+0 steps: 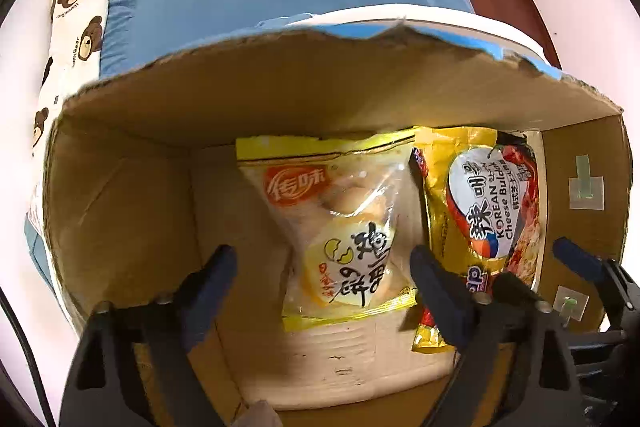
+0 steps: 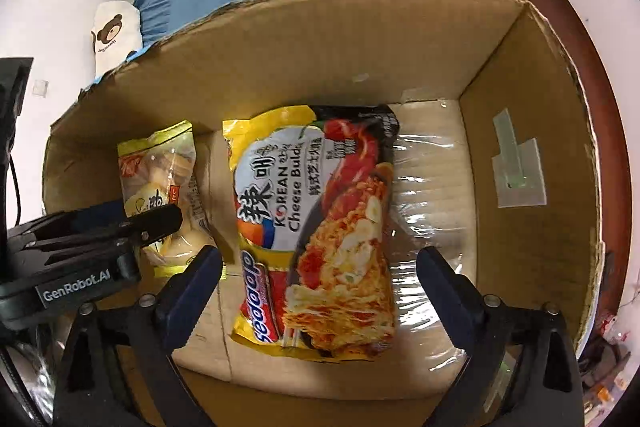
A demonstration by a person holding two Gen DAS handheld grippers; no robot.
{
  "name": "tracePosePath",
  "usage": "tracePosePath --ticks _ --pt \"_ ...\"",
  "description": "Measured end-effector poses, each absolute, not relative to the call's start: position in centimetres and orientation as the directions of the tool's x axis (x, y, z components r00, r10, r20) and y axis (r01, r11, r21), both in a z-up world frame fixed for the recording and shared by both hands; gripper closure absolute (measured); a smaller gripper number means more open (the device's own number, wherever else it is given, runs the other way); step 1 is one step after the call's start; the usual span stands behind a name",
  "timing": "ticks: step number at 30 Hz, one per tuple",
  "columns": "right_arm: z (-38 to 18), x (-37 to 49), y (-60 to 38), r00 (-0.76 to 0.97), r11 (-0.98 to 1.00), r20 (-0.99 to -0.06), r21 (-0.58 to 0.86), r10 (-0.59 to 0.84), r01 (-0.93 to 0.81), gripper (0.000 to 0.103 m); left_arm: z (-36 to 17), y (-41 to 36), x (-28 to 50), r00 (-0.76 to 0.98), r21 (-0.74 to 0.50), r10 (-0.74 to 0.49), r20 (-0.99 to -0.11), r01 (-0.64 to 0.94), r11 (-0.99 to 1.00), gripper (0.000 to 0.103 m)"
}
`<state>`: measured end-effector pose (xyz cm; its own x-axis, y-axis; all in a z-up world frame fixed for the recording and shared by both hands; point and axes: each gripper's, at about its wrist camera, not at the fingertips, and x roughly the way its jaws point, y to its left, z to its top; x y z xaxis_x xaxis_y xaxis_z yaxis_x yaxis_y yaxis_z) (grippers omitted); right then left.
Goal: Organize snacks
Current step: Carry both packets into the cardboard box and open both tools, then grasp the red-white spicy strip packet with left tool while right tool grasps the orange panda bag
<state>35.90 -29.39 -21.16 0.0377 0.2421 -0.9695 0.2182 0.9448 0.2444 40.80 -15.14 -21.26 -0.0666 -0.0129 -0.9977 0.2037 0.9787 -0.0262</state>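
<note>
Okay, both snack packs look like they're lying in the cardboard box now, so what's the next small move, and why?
Probably lift both hand-held grippers straight up out of the cardboard box. The egg biscuit pack and the Korean cheese noodle pack lie flat, side by side on the box floor. The left hand-held gripper and right hand-held gripper are both open, pads off the packs, so nothing is held.

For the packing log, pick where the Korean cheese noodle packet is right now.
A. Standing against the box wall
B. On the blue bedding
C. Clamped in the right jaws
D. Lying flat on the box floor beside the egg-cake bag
D: the noodle packet lies flat on the cardboard box floor beside the egg-cake bag, with the right gripper open above it.
</note>
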Motion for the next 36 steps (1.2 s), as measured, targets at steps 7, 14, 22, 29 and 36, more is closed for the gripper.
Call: tracePosePath --ticks 7,14,22,29,36 --pt "-19.0 33.0 -29.6 0.055 0.964 -0.98 0.196 0.189 0.181 0.003 -19.5 -14.5 39.1 0.03 0.007 0.001 -1.0 0.189 0.982 0.014" --pt "-15.2 28.5 -29.9 0.14 0.975 -0.981 0.156 0.135 0.157 0.003 -14.7 -13.7 34.6 0.193 0.018 -0.015 -0.981 0.17 0.985 0.014" --pt "-10.4 23.1 -28.9 0.264 0.987 -0.963 0.092 0.055 0.131 0.003 -11.4 -12.0 29.4 0.34 0.006 -0.04 -0.94 0.134 0.991 0.014" --pt "-6.1 20.3 -28.2 0.37 0.991 -0.929 0.055 0.005 0.123 0.003 -8.0 -11.8 25.1 0.429 0.001 -0.061 -0.901 0.143 0.99 0.014" --pt "-2.2 16.3 -28.0 0.437 0.987 -0.899 0.099 0.036 0.123 0.003 -5.7 -11.1 20.7 0.481 0.002 -0.066 -0.874 0.14 0.99 0.014"
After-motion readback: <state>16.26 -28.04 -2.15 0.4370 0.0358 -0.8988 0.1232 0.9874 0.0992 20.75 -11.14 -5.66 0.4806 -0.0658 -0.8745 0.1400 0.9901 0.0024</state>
